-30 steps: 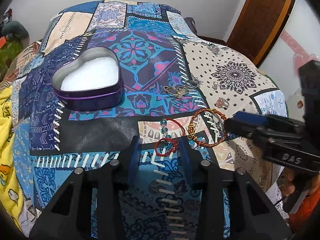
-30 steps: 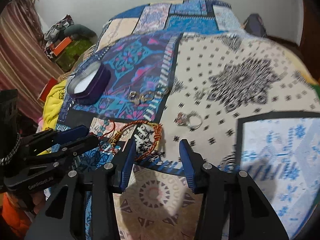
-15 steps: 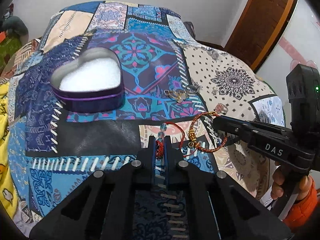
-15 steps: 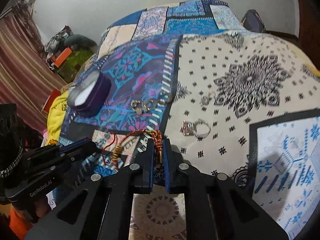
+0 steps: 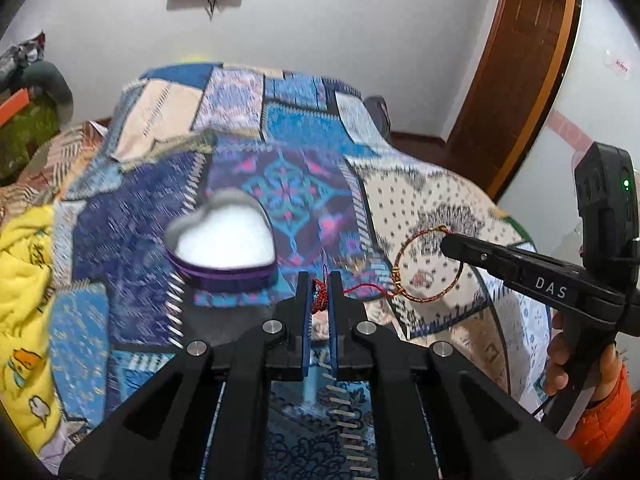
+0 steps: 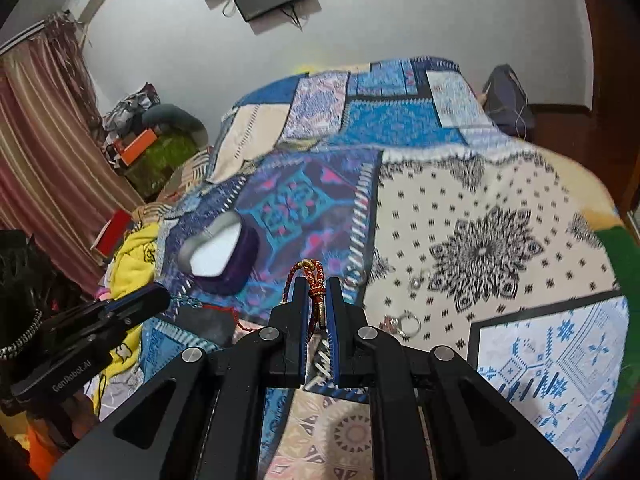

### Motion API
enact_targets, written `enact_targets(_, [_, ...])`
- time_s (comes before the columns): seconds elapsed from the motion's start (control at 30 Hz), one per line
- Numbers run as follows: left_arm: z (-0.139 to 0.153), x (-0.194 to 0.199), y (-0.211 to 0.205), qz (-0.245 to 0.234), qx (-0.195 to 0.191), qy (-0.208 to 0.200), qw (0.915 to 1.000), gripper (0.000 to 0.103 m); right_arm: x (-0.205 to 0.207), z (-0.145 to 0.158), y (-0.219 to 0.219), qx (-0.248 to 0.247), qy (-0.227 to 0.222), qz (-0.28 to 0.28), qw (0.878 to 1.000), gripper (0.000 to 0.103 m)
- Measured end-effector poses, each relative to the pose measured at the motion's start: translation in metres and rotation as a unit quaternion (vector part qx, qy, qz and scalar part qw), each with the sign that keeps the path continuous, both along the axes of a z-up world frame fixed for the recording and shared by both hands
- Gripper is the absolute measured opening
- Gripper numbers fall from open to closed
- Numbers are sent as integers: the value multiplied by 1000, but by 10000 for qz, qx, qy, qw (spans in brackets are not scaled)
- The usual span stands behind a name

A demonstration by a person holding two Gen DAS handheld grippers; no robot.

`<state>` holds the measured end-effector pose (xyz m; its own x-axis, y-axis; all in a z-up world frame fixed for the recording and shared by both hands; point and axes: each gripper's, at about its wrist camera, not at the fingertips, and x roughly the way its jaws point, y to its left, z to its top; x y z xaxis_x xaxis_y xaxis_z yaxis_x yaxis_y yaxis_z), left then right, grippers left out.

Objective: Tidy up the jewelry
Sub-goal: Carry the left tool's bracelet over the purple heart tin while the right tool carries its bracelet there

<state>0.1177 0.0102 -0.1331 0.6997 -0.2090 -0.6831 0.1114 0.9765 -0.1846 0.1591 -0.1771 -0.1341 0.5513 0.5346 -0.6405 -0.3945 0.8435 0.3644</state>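
above the patchwork bed (image 5: pixel 132 248), near the heart-shaped box (image 5: pixel 224 244), a light, limp red thread bracelet (image 5: pixel 424 268) is held, clamped at its knot by the left gripper (image 5: pixel 320 300) and at its braided loop by the right gripper (image 6: pixel 318 304), judged best gripped at the beads.

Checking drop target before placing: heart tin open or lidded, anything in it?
Open. The heart tin shows no lid, only a bare white lining inside its purple wall; no jewelry visible in it, though the frames are motion-blurred.

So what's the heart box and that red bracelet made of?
The heart box looks like metal: shiny silvery rim, glossy purple wall, white foam-like padding inside. The red bracelet looks like braided thread with small gold-coloured beads, probably metal.
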Motion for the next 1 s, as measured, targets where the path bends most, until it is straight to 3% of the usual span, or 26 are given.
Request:
enact_targets(0.57, [52, -8, 59, 550, 451, -816, 9941, 6, 10, 31, 16, -80, -467, -73, 9989, 7])
enact_targets(1.0, [50, 13, 67, 553, 810, -894, 9912, 6, 31, 42, 40, 7, -598, 184, 9980, 8])
